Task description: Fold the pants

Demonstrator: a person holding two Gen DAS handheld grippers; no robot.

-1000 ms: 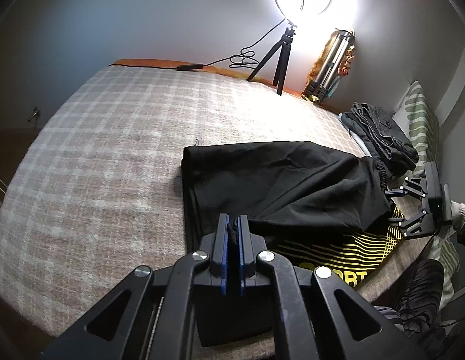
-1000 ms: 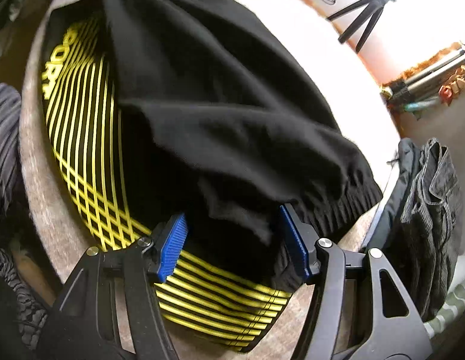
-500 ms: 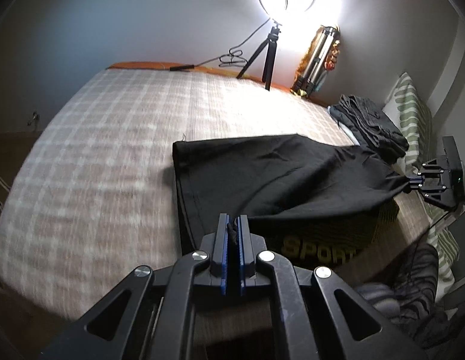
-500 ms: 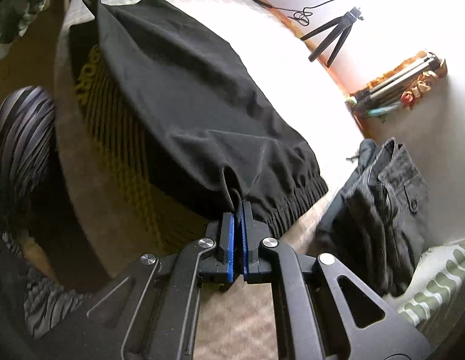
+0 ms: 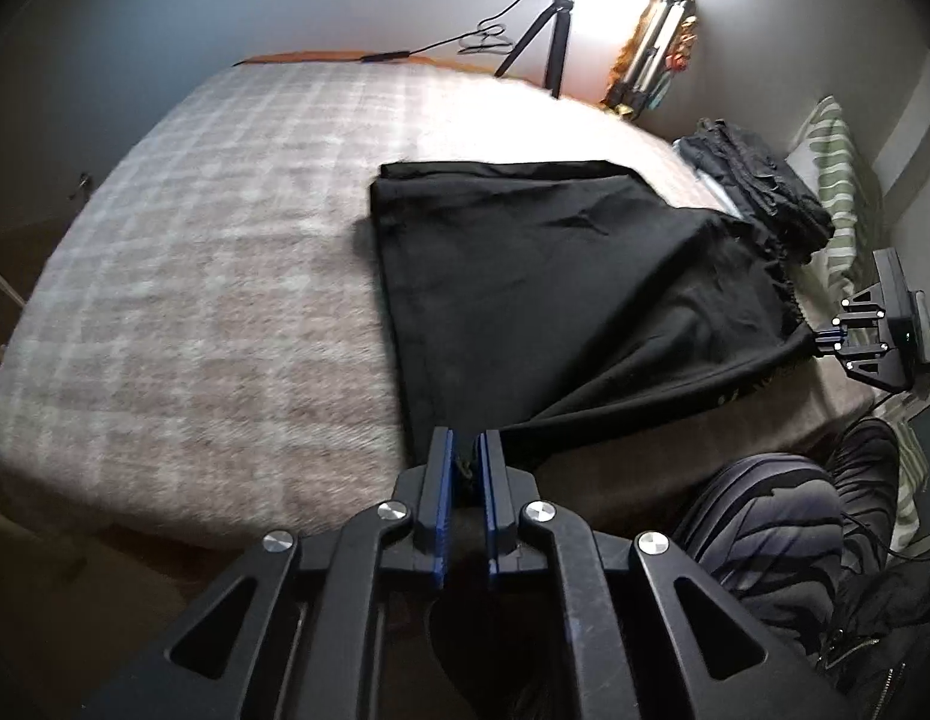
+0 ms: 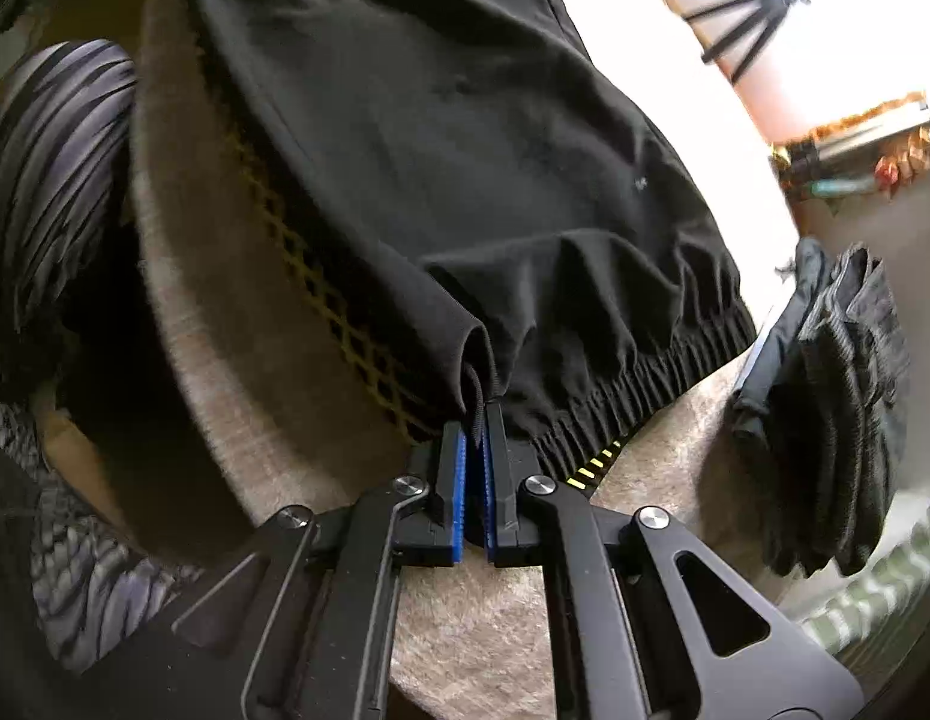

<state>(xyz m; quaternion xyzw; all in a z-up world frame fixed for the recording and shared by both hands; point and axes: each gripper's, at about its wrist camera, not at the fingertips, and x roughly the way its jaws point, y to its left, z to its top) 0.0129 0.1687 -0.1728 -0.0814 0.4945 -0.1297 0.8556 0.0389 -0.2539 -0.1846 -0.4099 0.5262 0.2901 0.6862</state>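
Checked bedcover carries black pants spread flat. Left gripper is clamped on the near hem corner; right gripper, at three o'clock from it in the left view, pinches the elastic waistband. Step in hand, by judgement: lifting the near edge to fold it over toward twelve o'clock; next, both hands travel together, cloth taut. Dark clothes pile lies just beside the waistband, at two o'clock, near the fold path; tripod stands well apart.
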